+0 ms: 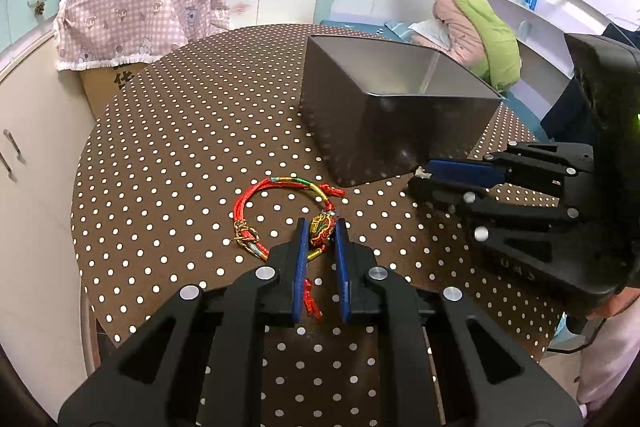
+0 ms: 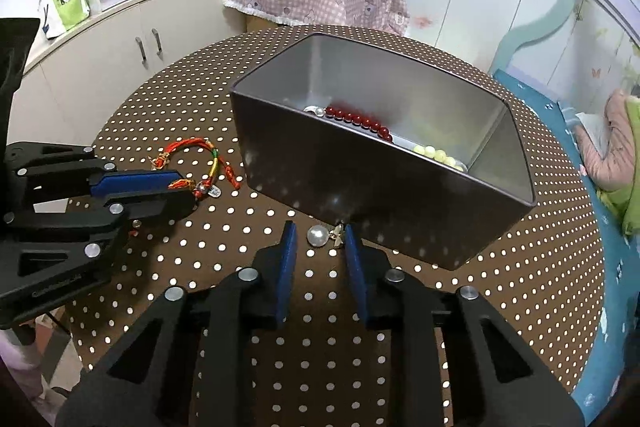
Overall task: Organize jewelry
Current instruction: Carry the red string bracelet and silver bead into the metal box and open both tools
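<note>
Red and yellow bead strings [image 2: 358,119] already lie in the tin [image 2: 400,187]; beside it, left tongs [image 1: 321,227] grip the braided bracelet [image 1: 280,215] while open right tongs [image 2: 320,231] straddle a pearl earring [image 2: 318,236].

From the left wrist view you can't see into the metal box [image 1: 396,115] at all, its near wall blocks whatever's inside. The right wrist view peeks in, but the near wall [image 2: 360,183] still cuts off the lower parts of the red bead string [image 2: 358,119] and the pale bead string [image 2: 438,155]. There's something silvery beside the red beads, too small to make out. The left claw [image 2: 182,189] covers part of the woven bracelet [image 2: 192,163] there. The little gold piece [image 2: 337,235] next to the pearl [image 2: 317,235] is too tiny to tell what it is.
</note>
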The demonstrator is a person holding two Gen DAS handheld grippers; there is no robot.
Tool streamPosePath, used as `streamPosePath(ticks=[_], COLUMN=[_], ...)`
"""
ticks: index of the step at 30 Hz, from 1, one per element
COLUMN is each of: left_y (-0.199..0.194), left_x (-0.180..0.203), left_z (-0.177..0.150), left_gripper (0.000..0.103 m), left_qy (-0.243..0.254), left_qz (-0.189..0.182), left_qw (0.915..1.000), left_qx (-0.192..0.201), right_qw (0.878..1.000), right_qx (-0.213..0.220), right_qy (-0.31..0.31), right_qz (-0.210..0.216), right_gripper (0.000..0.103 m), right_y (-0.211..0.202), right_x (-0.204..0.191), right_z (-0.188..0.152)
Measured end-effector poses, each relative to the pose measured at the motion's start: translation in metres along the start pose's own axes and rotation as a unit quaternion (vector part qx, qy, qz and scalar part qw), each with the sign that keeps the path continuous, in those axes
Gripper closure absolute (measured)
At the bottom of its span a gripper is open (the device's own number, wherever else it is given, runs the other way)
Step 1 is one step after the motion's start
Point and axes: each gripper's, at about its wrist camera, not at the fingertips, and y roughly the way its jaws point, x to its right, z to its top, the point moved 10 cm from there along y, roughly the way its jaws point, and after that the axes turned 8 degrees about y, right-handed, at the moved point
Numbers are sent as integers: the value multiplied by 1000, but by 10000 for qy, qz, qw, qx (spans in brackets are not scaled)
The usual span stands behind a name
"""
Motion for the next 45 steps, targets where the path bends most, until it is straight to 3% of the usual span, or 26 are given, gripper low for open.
streamPosePath(ticks=[7, 16, 31, 33, 34, 36, 40, 43, 45], left_y=[-7, -26, -85, -82, -75, -63, -29, -12, -1], left_x=[1, -3, 21, 29, 33, 35, 41, 37, 36], left_z=[-2, 12, 91, 82, 71, 55, 17, 6, 2], left_gripper=[90, 90, 89, 85, 76, 72, 50, 50, 62], left_qy=[-66, -95, 386, 527, 605, 649, 667, 661, 762], left_qz=[-53, -81, -44, -182, -141, -65, -145, 4, 117], left_qw=[9999, 9995, 9920, 9923, 9937, 9953, 9976, 9978, 9967], left_qx=[67, 300, 1198, 1105, 929, 721, 116, -104, -244], right_qw=[9999, 9996, 9935, 9931, 9928, 9924, 9936, 9940, 9941], right_qx=[-7, 115, 971, 1034, 1070, 1078, 946, 856, 799], right_qy=[-32, 247, 517, 472, 438, 431, 442, 496, 544], right_qz=[-121, 78, 307, 278, 314, 397, 424, 475, 488], right_gripper=[91, 91, 91, 91, 91, 91, 91, 91, 91], right_y=[2, -16, -81, -86, -89, -89, -80, -74, -71], right_x=[1, 10, 34, 36, 35, 33, 32, 31, 32], right_z=[-2, 2, 52, 54, 54, 52, 40, 33, 30])
